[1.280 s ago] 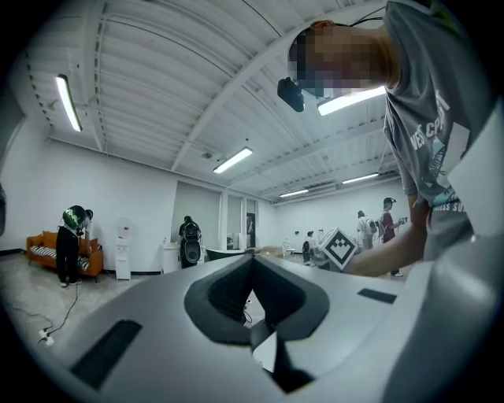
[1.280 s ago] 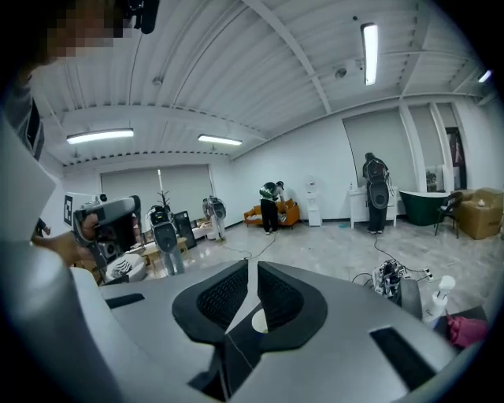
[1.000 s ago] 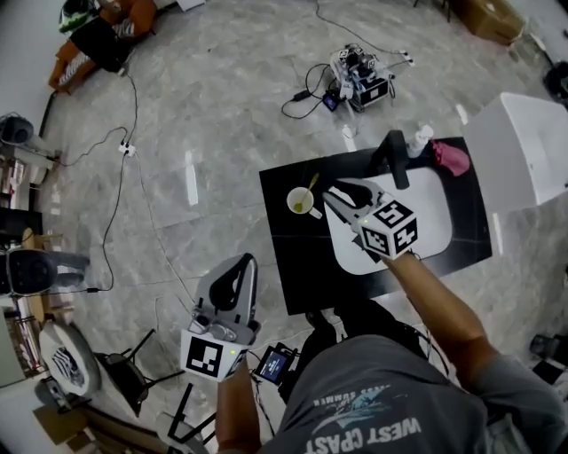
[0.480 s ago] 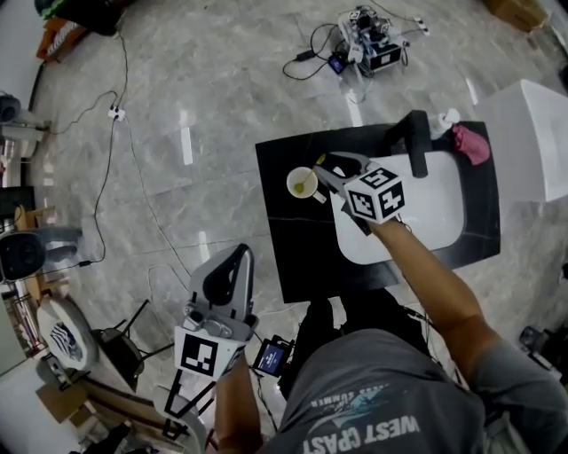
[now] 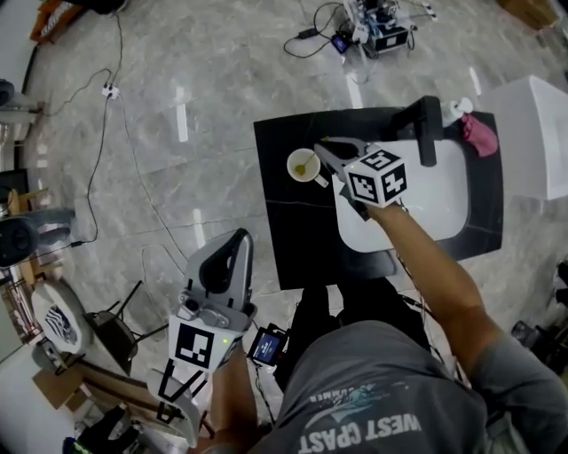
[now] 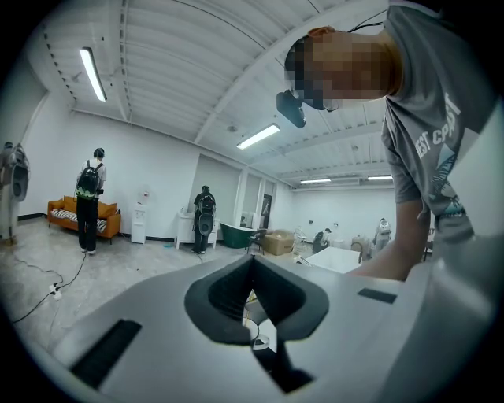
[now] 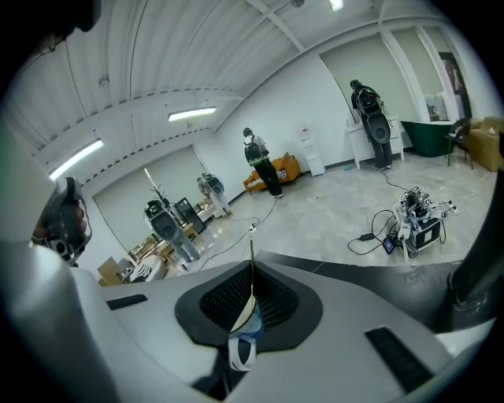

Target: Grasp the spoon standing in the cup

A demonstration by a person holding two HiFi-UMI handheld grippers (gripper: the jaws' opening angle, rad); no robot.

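A small white cup point(image 5: 302, 167) stands at the left of the black table point(image 5: 293, 239), with a yellowish spoon point(image 5: 311, 157) leaning in it. My right gripper point(image 5: 321, 145) reaches over the cup's right rim. In the right gripper view its jaws point(image 7: 252, 271) are shut on the thin spoon handle point(image 7: 251, 253), and the cup point(image 7: 241, 350) shows just below them. My left gripper point(image 5: 236, 241) hangs over the floor left of the table, apart from everything. In the left gripper view its jaws point(image 6: 252, 264) are shut with nothing in them.
A white basin point(image 5: 439, 204) fills the table's right half, with a black faucet point(image 5: 429, 124) behind it. A pink cloth point(image 5: 480, 135) and a white bottle point(image 5: 459, 108) lie at the back right. A white box point(image 5: 537, 133) stands beyond. Cables and a device point(image 5: 382, 22) lie on the floor.
My right gripper moved left from over the basin to the cup, and its jaws closed round the spoon handle. The left gripper stayed low by the floor.
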